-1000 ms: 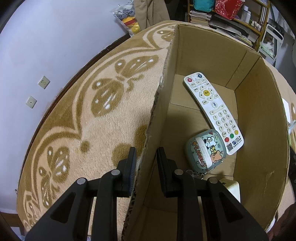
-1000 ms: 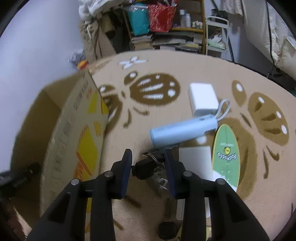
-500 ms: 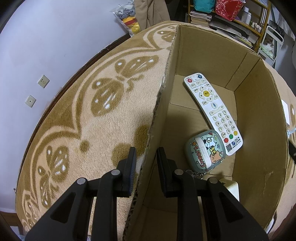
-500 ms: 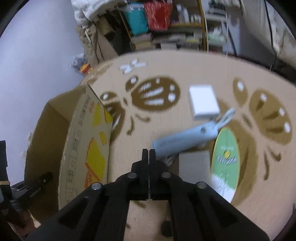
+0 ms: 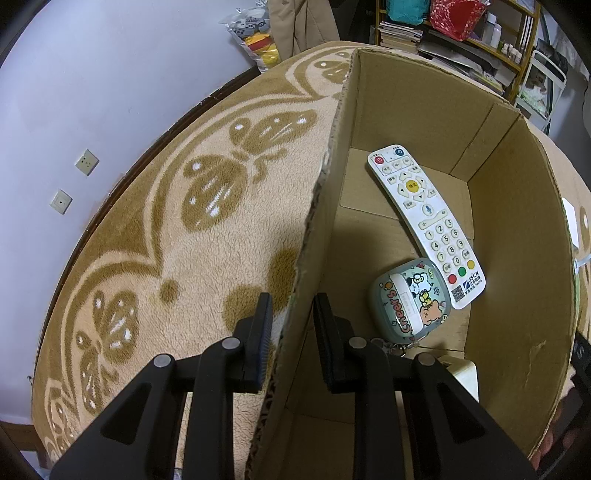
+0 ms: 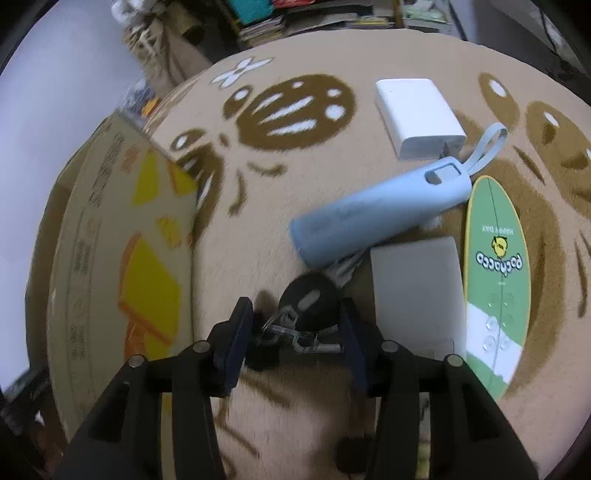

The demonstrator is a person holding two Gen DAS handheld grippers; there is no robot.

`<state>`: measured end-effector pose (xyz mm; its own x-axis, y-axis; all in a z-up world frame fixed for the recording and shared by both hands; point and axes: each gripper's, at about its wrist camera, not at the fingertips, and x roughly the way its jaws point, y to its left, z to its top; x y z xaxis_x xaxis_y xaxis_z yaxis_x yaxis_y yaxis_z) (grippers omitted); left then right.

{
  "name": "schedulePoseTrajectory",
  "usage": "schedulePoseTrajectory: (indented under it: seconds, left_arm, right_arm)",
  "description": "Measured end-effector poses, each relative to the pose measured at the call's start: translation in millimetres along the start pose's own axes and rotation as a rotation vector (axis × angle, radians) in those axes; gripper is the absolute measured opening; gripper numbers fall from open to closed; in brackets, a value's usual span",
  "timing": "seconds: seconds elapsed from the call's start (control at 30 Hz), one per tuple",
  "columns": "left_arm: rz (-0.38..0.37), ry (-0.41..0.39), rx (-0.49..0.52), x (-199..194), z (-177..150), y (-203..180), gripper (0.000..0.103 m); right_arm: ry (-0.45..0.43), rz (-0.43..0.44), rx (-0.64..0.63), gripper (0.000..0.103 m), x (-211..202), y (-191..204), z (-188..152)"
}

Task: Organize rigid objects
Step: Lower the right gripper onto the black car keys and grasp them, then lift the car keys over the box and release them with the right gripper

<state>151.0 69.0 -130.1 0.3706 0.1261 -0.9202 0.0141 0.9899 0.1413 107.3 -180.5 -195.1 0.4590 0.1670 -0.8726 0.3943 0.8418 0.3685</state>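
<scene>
My left gripper (image 5: 291, 321) straddles the near wall of the cardboard box (image 5: 317, 236), one finger outside, one inside; whether the pads press the wall is unclear. Inside lie a white remote (image 5: 424, 218), a cartoon-printed green case (image 5: 410, 299) with a key ring, and a white block (image 5: 465, 373). My right gripper (image 6: 295, 328) is open low over the carpet, its fingers on either side of a black key fob with metal chain (image 6: 308, 308). Beyond it lie a light-blue sleeved bottle (image 6: 376, 210), a grey flat box (image 6: 417, 288), a green oval card (image 6: 495, 280) and a white box (image 6: 417, 110).
The cardboard box's printed outer wall (image 6: 122, 258) stands to the left of my right gripper. Beige and brown patterned carpet (image 5: 184, 206) covers the floor. A white wall with sockets (image 5: 86, 162) is at left. Shelves with books and bags (image 5: 443, 22) stand at the back.
My right gripper was open, showed shut half a second ago, and is now open again, lower, around the key fob. My left gripper stays at the box wall.
</scene>
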Motion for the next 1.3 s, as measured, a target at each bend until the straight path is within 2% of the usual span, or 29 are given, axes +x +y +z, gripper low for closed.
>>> schedulePoseTrajectory:
  seconds: [0.1, 0.2, 0.3, 0.33, 0.43, 0.67, 0.77, 1.07, 1.17, 1.3]
  left_arm:
    - [-0.001, 0.0, 0.0, -0.1, -0.1, -0.1, 0.022]
    - [0.004, -0.001, 0.004, 0.6, -0.6, -0.1, 0.022]
    - [0.005, -0.001, 0.006, 1.2, -0.9, 0.6, 0.022]
    - [0.005, -0.001, 0.007, 1.2, -1.0, 0.5, 0.022]
    - [0.008, -0.002, 0.008, 1.4, -1.1, 0.0, 0.022]
    - [0.013, -0.008, 0.016, 0.7, -0.6, -1.0, 0.022]
    - [0.017, -0.009, 0.021, 0.5, -0.4, -1.4, 0.022]
    - [0.017, -0.009, 0.02, 0.2, -0.1, -1.4, 0.022]
    - [0.015, -0.008, 0.02, 0.2, -0.4, -1.5, 0.022]
    - [0.014, -0.008, 0.019, 0.1, -0.3, -1.1, 0.022]
  right_arm:
    - [-0.024, 0.028, 0.042, 0.053, 6.6, -4.6, 3.2]
    - [-0.028, -0.031, -0.035, 0.053, 8.3, 7.8, 2.7]
    - [-0.048, -0.115, -0.123, 0.045, 7.8, 19.5, -1.4]
    - [-0.06, -0.135, -0.136, 0.039, 6.4, 20.6, -3.1]
    - [-0.079, -0.164, -0.178, 0.03, 2.5, 22.3, -7.1]
    - [-0.146, -0.099, -0.112, 0.027, -23.9, 12.9, -16.2]
    - [-0.204, -0.067, -0.091, 0.027, -42.1, 14.0, -16.2]
    - [-0.338, 0.06, -0.09, 0.027, -95.9, 42.6, 12.8]
    - [-0.382, 0.068, -0.137, 0.027, -113.1, 56.8, 19.9]
    - [-0.377, 0.113, -0.153, 0.027, -120.8, 67.5, 28.0]
